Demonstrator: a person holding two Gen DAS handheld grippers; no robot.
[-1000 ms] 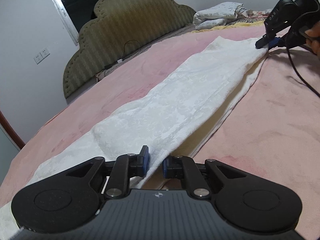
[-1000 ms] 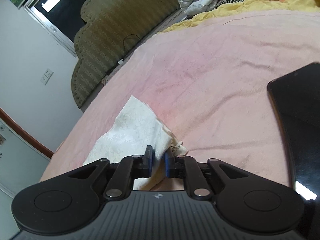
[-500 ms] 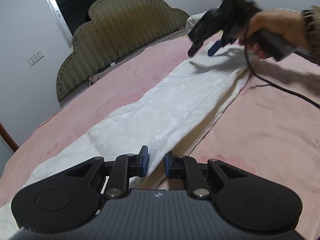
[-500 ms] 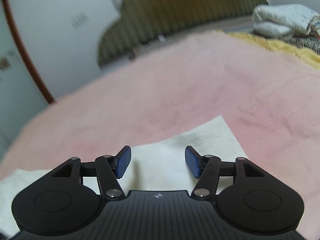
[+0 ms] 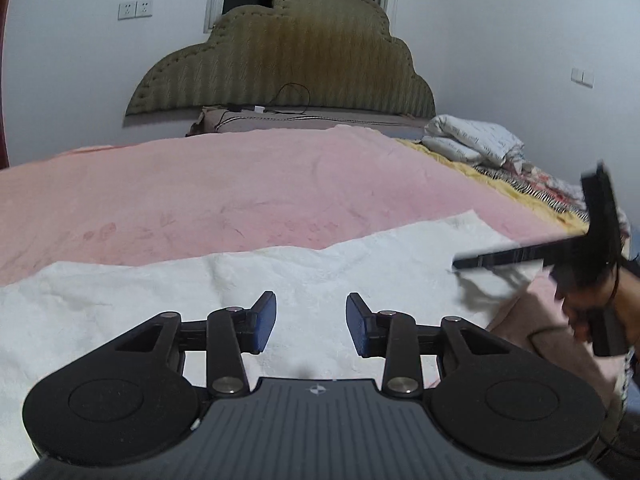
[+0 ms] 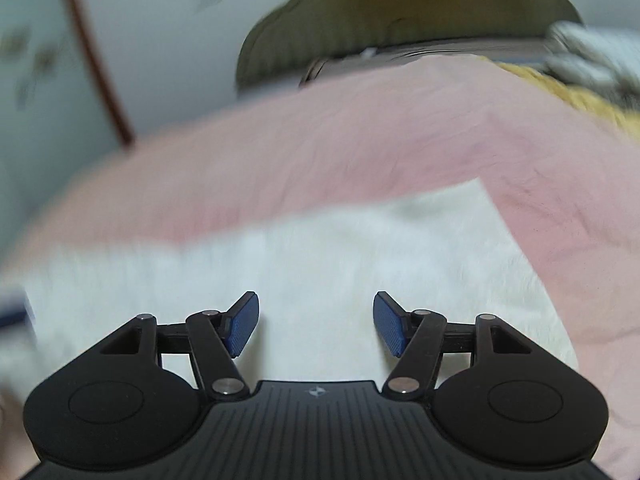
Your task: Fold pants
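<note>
The pants (image 5: 280, 280) are laid as one long white strip across the pink blanket (image 5: 240, 184) of the bed, running from the left edge of the left wrist view to a squared end at the right. The lengthwise fold appears done; the step in hand is judged to be the release and the move to a fresh grasp for the crosswise fold.

The jaws of the left hand-held gripper (image 5: 311, 328) have just been opening, and nothing is held between its blue pads (image 5: 264, 322); only cloth is seen beneath them. The jaws of the right hand-held gripper (image 6: 316, 324) have likewise just been opening and stand wider, empty, over the white fabric near its squared end (image 6: 460, 216). In the left view the right hand-held gripper is seen blurred at the far right, beside that end.

For a good fold, both layers at one end are best pinched together near the corners, lifted only slightly, and carried along the strip so that the edges are matched. A grasp of the top layer alone would let the lower one drag and bunch.

The cloth is white, thick and softly textured, with a faint woven pattern and shallow creases near the middle. A cream underside or lower layer may be present, but this cannot be told here.
</note>
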